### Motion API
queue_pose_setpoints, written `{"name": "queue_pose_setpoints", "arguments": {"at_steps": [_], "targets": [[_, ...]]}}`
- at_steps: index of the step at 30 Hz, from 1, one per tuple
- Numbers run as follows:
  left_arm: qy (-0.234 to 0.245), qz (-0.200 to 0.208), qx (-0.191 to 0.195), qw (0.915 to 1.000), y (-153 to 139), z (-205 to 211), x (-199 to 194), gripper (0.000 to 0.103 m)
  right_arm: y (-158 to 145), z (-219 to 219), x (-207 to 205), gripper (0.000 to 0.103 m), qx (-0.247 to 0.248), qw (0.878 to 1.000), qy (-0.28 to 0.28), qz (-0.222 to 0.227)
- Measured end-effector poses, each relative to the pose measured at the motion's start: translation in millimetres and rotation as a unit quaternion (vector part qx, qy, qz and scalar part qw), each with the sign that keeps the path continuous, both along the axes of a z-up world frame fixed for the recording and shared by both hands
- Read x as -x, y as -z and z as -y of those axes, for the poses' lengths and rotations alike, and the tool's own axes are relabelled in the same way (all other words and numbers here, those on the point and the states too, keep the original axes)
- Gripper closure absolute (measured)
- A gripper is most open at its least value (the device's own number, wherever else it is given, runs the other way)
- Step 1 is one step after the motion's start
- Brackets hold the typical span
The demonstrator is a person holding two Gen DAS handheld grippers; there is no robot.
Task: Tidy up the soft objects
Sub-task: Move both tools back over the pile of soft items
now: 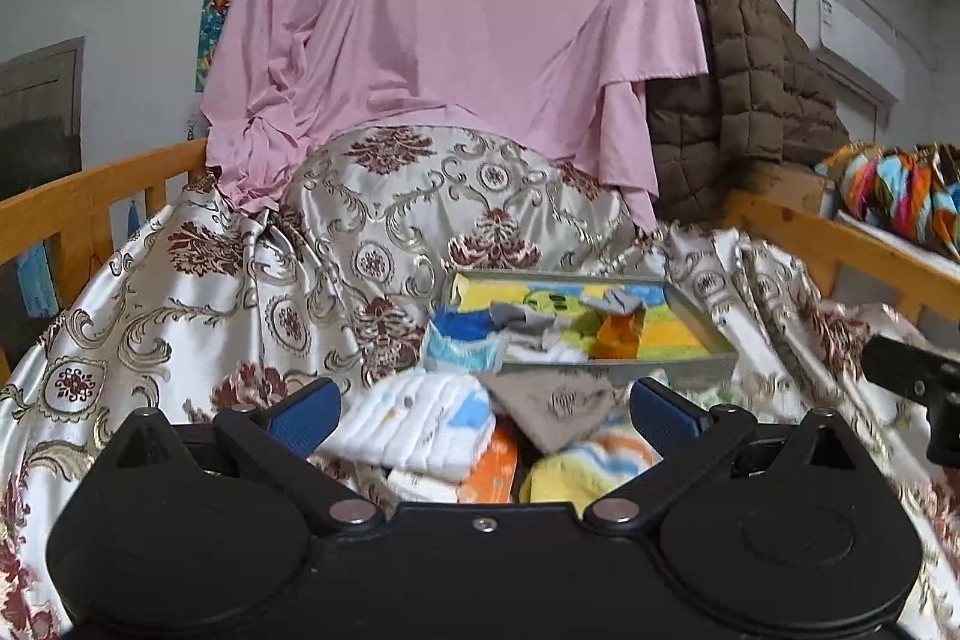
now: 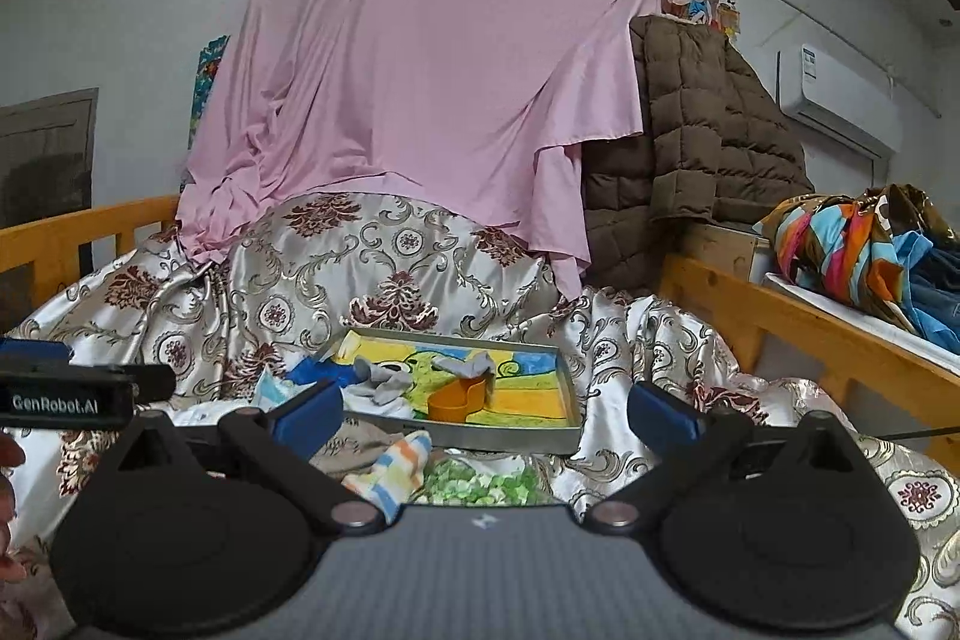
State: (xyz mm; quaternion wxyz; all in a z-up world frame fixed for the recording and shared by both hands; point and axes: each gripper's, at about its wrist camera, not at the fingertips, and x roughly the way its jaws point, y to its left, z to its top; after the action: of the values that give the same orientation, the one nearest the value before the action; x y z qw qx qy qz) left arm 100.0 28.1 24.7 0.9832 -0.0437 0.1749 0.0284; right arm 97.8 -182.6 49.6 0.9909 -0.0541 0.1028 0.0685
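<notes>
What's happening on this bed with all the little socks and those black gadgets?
A person is holding a two-finger gripper in each hand and sorting small soft items on a patterned bedspread. Both the left gripper and the right gripper are open and hold nothing. A metal tray already has a few grey socks and an orange container in it. More socks and small cloths lie in a loose pile in front of the tray, not yet sorted.
</notes>
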Motion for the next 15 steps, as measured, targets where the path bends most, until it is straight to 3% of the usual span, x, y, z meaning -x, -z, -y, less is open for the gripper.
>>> {"name": "queue_pose_setpoints", "arguments": {"at_steps": [15], "targets": [[0.038, -0.054, -0.037, 0.9972, 30.3, 4.7, 8.5, 0.001, 34.8, -2.0, 28.9, 0.000, 0.022, 0.999, -0.032, -0.028]]}}
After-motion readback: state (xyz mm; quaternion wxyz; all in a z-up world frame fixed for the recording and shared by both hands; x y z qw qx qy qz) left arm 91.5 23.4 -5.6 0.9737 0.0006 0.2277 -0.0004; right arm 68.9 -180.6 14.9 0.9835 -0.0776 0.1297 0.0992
